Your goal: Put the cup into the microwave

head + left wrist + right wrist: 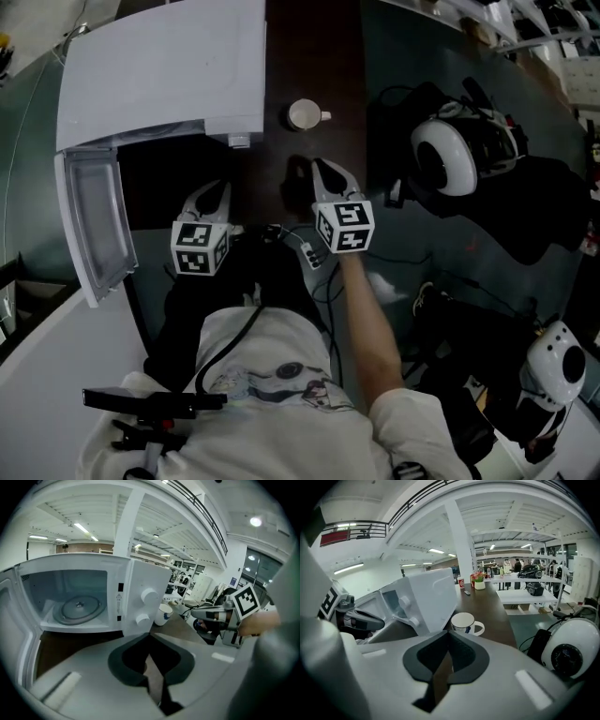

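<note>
We see the white ceramic cup with a blue mark (305, 114) standing upright on the dark brown wooden surface (314, 47). It is just beside the front right corner of the boxy white microwave (159, 66) and outside it. In the head view its handle points to the right.

The microwave's door (94, 225) hangs wide open on the left side. In the left gripper view we look straight into the cavity, where the round glass turntable (77, 609) lies flat on the floor of the oven.

The right gripper (321, 172) points toward the cup and is near it but clearly apart from it. In its own view its jaws are closed together at the tips with nothing between them, and the cup (465, 623) sits just beyond them.

The left gripper (217, 190) is in front of the open cavity, to the left of the right gripper. Its jaws also meet at the tips and hold nothing.

A white and black rounded headset (450, 155) lies on the dark green surface to the right, well apart from the cup.
</note>
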Action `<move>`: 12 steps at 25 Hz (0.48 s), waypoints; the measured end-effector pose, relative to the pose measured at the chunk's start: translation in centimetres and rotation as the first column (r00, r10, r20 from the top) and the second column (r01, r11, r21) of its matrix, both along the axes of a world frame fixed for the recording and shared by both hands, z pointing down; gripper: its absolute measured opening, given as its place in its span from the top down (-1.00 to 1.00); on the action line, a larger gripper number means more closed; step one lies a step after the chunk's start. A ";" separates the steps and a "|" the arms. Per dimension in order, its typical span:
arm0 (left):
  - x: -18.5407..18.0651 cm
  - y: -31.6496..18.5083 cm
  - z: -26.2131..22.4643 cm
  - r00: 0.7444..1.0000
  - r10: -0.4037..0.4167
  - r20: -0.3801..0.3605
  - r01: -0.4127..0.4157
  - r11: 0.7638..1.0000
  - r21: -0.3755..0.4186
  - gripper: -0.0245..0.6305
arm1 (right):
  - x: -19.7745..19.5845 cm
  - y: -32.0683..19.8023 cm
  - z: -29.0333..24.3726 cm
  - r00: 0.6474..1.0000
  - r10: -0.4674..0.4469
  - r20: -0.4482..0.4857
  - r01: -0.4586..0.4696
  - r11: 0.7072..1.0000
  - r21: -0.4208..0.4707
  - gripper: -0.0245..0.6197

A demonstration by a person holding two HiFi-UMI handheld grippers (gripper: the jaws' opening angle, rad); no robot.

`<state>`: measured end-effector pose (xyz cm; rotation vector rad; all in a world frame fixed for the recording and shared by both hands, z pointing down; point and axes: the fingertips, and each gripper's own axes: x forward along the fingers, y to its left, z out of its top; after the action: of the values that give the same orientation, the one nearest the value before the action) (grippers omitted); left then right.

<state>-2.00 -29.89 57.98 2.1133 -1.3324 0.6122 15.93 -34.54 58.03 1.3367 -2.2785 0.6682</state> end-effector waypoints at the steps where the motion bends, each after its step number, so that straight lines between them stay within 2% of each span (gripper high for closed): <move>1: 0.0 -0.1 0.5 1.000 -0.003 0.002 0.003 1.000 -0.013 0.93 | 0.3 -0.4 0.6 1.000 0.004 -0.005 -0.004 1.000 -0.010 0.90; 12: 0.4 -0.6 4.0 1.000 -0.007 0.030 0.010 0.995 -0.096 0.93 | 2.9 -5.5 5.4 0.998 0.020 -0.062 -0.024 0.998 -0.065 0.84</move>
<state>-1.61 -30.54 61.98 2.0279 -1.3011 0.6928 18.81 -39.99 63.46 1.3345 -2.1780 0.6938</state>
